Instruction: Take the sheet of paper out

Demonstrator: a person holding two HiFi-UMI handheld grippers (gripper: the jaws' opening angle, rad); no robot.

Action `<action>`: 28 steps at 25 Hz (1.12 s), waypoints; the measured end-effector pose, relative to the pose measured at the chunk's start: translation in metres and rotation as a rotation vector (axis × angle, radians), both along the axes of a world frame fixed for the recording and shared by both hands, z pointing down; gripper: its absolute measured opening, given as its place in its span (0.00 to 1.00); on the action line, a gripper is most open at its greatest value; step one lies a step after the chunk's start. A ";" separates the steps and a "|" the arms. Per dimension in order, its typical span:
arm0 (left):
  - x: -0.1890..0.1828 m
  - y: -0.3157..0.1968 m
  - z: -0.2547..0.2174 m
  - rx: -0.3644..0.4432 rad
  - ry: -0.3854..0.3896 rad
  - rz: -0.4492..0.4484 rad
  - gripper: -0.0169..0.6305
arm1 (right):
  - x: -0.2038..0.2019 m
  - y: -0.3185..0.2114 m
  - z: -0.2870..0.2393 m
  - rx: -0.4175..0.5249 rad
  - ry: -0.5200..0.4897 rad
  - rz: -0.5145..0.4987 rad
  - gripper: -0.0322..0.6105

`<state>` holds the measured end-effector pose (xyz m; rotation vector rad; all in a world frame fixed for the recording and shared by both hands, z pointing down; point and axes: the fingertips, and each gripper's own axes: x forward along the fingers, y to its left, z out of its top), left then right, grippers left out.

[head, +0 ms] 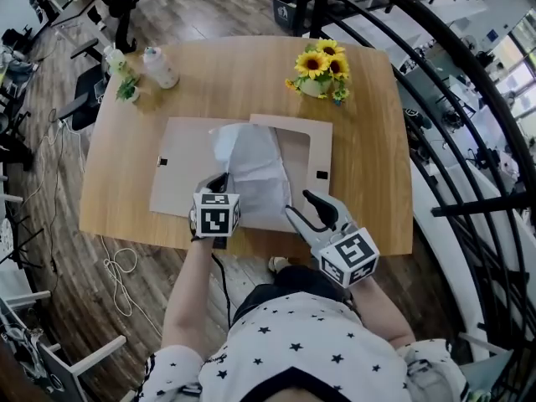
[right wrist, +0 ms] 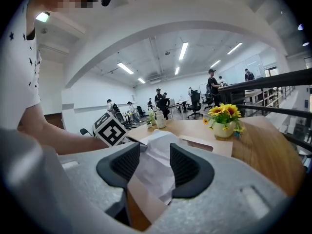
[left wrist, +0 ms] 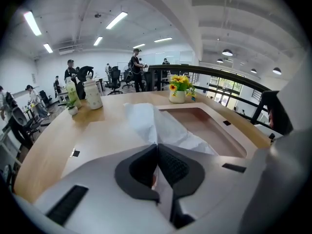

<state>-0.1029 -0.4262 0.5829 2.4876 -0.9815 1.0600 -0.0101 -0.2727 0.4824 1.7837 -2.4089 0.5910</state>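
Note:
A crumpled white sheet of paper (head: pixel 251 167) rises out of an open tan cardboard folder (head: pixel 180 174) lying flat on the wooden table (head: pixel 373 166). My left gripper (head: pixel 219 182) is shut on the sheet's near edge and holds it lifted above the folder. In the left gripper view the pads meet on the paper (left wrist: pixel 155 123) at the left gripper (left wrist: pixel 157 156). My right gripper (head: pixel 303 208) stands open at the folder's front right edge. In the right gripper view the paper (right wrist: pixel 161 143) shows beyond the parted right gripper (right wrist: pixel 155 161), and the folder's edge (right wrist: pixel 139 199) lies low between the jaws.
A vase of sunflowers (head: pixel 319 73) stands at the table's far right. Two bottles (head: pixel 159 65) and a small plant (head: pixel 126 88) stand at the far left. A black railing (head: pixel 469 141) runs along the right. The folder's right panel has a window cut-out (head: pixel 295 153).

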 end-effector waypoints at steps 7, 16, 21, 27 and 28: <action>-0.007 0.026 -0.035 0.057 0.096 -0.026 0.04 | -0.018 0.033 -0.004 0.012 0.006 -0.008 0.33; -0.021 0.078 -0.072 0.098 0.204 -0.032 0.04 | -0.035 0.075 -0.017 0.063 0.022 0.013 0.33; -0.033 0.111 -0.088 0.109 0.255 -0.035 0.04 | -0.044 0.105 -0.022 0.078 0.035 0.035 0.33; -0.039 0.146 -0.104 0.132 0.313 -0.049 0.04 | -0.042 0.131 -0.030 0.106 0.068 0.051 0.33; -0.039 0.152 -0.107 0.136 0.322 -0.050 0.04 | -0.042 0.135 -0.032 0.113 0.073 0.055 0.33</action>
